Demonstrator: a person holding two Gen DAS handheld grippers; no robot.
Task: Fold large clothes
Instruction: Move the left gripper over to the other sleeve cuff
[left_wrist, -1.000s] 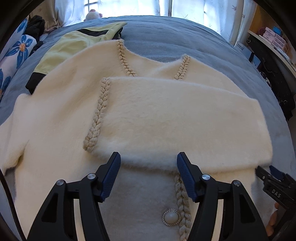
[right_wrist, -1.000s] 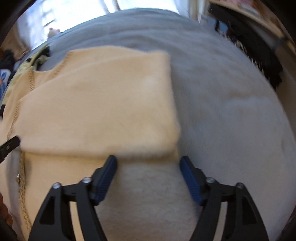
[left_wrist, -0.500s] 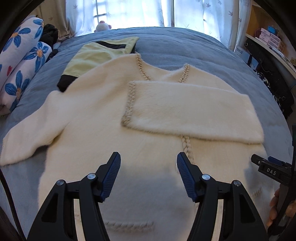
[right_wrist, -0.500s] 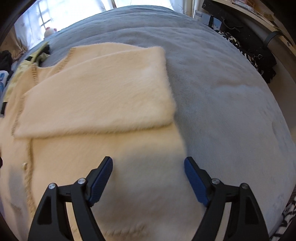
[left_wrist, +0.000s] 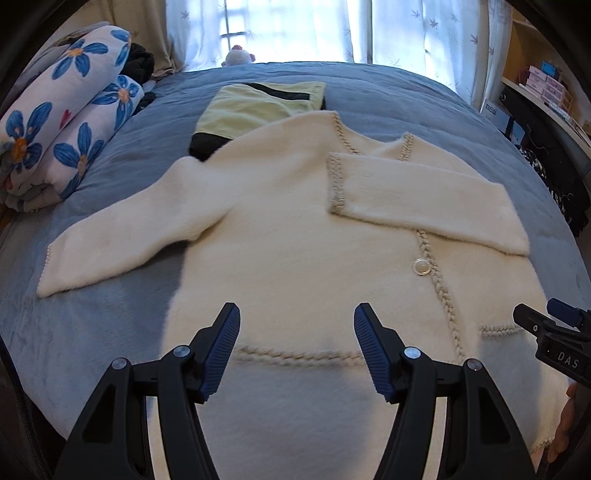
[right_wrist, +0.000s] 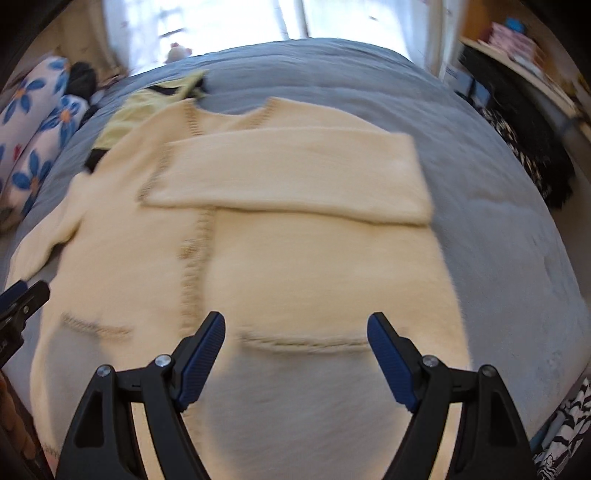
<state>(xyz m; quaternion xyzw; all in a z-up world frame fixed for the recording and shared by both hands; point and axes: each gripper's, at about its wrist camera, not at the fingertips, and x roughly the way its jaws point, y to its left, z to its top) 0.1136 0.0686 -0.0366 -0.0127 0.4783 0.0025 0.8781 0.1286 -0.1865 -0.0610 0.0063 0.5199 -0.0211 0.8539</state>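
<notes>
A fluffy cream cardigan (left_wrist: 295, 236) (right_wrist: 280, 258) with braided trim and a pearl button (left_wrist: 421, 266) lies flat on the blue bed. Its right sleeve (left_wrist: 424, 199) (right_wrist: 291, 177) is folded across the chest; the left sleeve (left_wrist: 122, 236) stretches out toward the bed's left side. My left gripper (left_wrist: 296, 332) hovers open above the lower hem area, nothing between its fingers. My right gripper (right_wrist: 295, 339) also hangs open over the lower right front, above a braided pocket line (right_wrist: 306, 341). The right gripper's tip (left_wrist: 554, 332) shows at the right edge of the left wrist view.
A folded yellow-and-black garment (left_wrist: 255, 107) lies beyond the cardigan's collar. Rolled floral bedding (left_wrist: 62, 129) sits at the bed's left. A small plush toy (left_wrist: 240, 55) rests by the window. Shelves and dark clutter (left_wrist: 546, 147) line the right side. Blue bedspread (right_wrist: 498, 229) lies bare on the right.
Both grippers have pulled back and risen from the folded sleeve toward the cardigan's hem, so the whole garment and the outstretched left sleeve have come into view. Both stay open.
</notes>
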